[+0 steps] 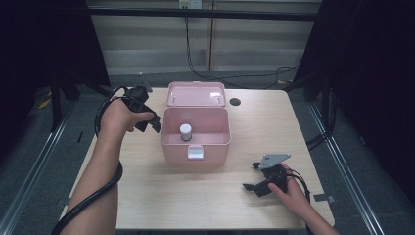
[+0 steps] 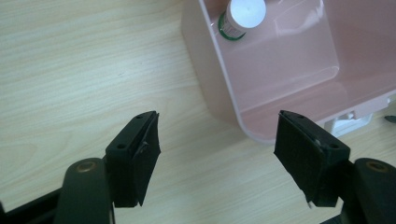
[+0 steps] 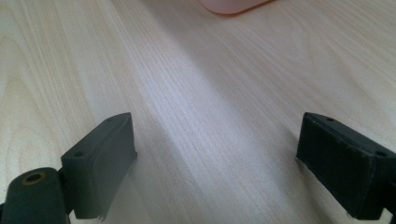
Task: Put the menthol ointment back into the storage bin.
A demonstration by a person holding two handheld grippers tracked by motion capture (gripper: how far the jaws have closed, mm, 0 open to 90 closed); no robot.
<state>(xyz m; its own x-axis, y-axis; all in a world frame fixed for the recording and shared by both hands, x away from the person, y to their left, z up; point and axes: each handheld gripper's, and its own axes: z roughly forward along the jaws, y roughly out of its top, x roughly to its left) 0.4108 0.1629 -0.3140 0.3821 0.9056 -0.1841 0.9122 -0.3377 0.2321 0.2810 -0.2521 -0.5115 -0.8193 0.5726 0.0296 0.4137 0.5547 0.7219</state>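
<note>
Beside the left wall of the open pink plastic box (image 1: 195,142), the left gripper (image 1: 152,122) hangs above the pale wooden table (image 1: 147,196), jaws spread with nothing between them, probably lined up with the box's open top. Inside the box a small white-capped bottle (image 1: 185,131) stands upright near the left wall; the hinged lid (image 1: 195,94) leans back, leaving the way in free. Toward the near right corner the right gripper (image 1: 254,181) sits low over bare wood, spread and empty, apparently parked clear.
</note>
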